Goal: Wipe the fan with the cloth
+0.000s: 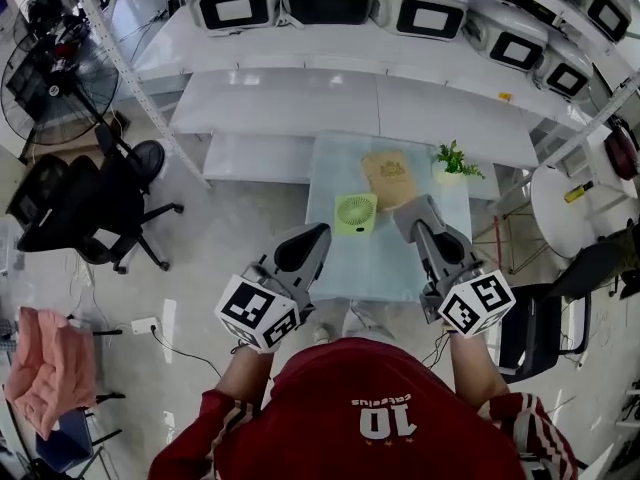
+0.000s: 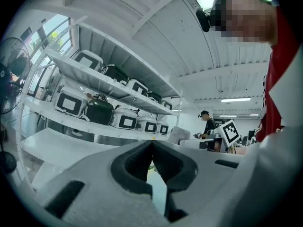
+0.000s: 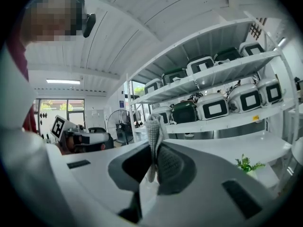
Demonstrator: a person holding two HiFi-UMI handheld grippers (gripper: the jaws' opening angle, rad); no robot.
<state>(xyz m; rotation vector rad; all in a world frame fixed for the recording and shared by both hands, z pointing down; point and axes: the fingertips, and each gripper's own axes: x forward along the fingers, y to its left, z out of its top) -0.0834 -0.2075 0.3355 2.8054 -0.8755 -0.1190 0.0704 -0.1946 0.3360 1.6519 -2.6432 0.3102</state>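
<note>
In the head view the fan (image 1: 355, 213) sits between the left gripper (image 1: 316, 232) and right gripper (image 1: 412, 210); in the left gripper view the jaws are closed and empty; in the right gripper view the jaws pinch the cloth (image 3: 153, 126) by a thin fold, which may slip out while wiping.

On the table (image 1: 378, 266), fan (image 1: 355, 213) left of packet (image 1: 389, 178); plant (image 1: 455, 160) farther right.
</note>
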